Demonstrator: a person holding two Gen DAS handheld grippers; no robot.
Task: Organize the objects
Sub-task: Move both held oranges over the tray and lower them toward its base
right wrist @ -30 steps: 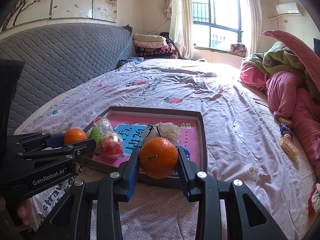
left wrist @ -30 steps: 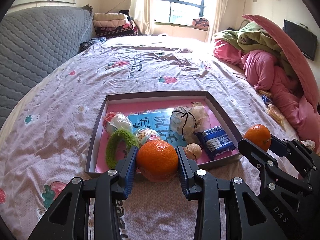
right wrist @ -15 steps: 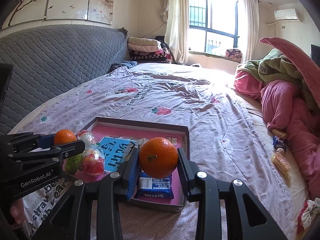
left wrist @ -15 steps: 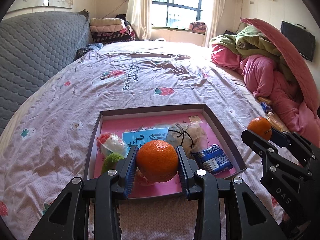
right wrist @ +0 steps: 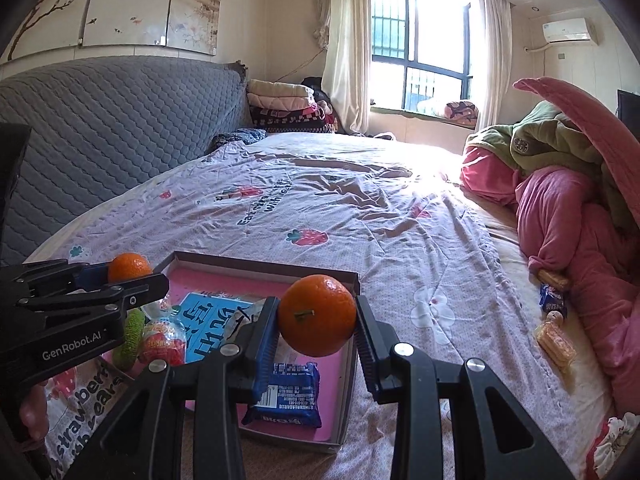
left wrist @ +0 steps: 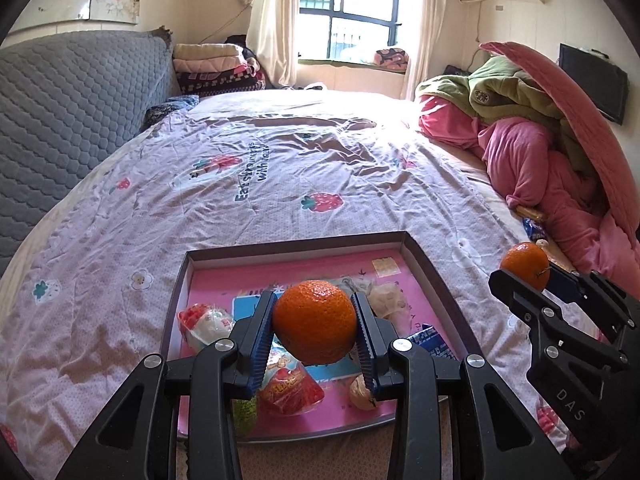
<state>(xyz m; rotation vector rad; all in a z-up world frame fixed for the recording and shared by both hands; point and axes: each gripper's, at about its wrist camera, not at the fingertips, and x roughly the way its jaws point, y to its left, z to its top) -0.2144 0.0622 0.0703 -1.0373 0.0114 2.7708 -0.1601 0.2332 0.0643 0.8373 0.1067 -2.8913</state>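
Observation:
My left gripper (left wrist: 314, 328) is shut on an orange (left wrist: 314, 322) and hangs above the near part of a shallow pink-lined box (left wrist: 298, 246) on the bed. The box holds snack packets, a blue booklet (right wrist: 208, 326), a blue biscuit pack (right wrist: 290, 398), a green knitted ring (right wrist: 130, 334) and a walnut (left wrist: 362, 394). A second orange (right wrist: 317, 315) sits between the pads of my right gripper (right wrist: 316, 324), which is shut on it over the box's right side. Each gripper also shows in the other's view: the right gripper (left wrist: 524, 270) at the right, the left gripper (right wrist: 130, 270) at the left.
The box lies on a lilac strawberry-print sheet (left wrist: 280, 168). A grey quilted headboard (left wrist: 60, 100) runs along the left. Pink and green bedding (right wrist: 560, 184) is piled at the right, with loose snack packets (right wrist: 554, 320) beside it. Folded blankets (left wrist: 216, 66) and a window lie beyond.
Both grippers have risen and moved forward over the box with their oranges still held. The box now sits lower and nearer in both views.

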